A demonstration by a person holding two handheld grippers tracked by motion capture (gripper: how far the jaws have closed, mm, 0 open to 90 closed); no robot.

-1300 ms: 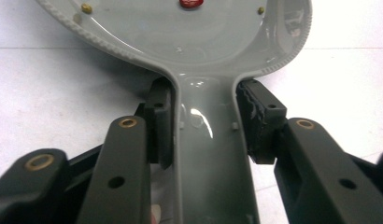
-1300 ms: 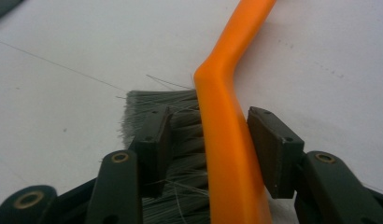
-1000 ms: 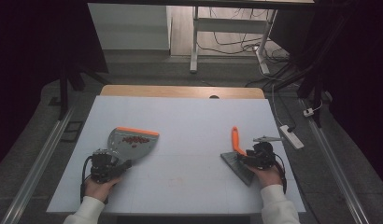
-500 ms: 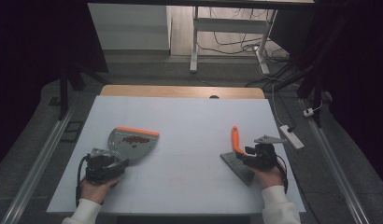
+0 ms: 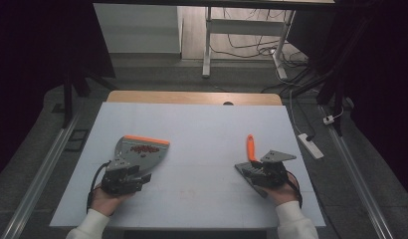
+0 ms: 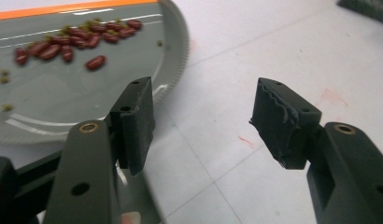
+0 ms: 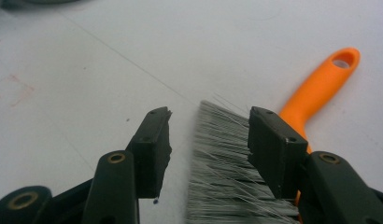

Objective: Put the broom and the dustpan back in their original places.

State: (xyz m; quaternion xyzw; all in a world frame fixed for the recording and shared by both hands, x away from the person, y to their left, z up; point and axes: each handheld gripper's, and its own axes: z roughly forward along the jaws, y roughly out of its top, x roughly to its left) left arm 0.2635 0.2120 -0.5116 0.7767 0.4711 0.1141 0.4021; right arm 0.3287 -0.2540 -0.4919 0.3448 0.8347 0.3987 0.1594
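Note:
A grey dustpan point(image 5: 141, 151) with an orange front edge lies left of centre on the white tabletop point(image 5: 207, 124). Several red beans point(image 6: 73, 39) sit in the dustpan point(image 6: 87, 93). My left gripper point(image 5: 136, 173) is at its near end. The left gripper point(image 6: 203, 109) is open; its jaws have just been opening, with nothing between the pads. At the right lies a brush with an orange handle point(image 5: 250, 147). My right gripper point(image 5: 259, 172) hovers over its head. In the right gripper view the right gripper point(image 7: 208, 140) stands open above the grey bristles point(image 7: 222, 158), with the brush handle point(image 7: 320, 84) beyond.
A wooden strip point(image 5: 192, 97) borders the table's far edge. Beyond it stand a desk frame point(image 5: 208, 40) and loose cables on the floor. A white power strip point(image 5: 309, 145) lies off the table's right side. Metal rails point(image 5: 43, 169) run along both sides.
The left gripper's jaws have opened beside the dustpan. The right gripper has shifted a little over the brush's head. Dustpan and brush have stayed put.

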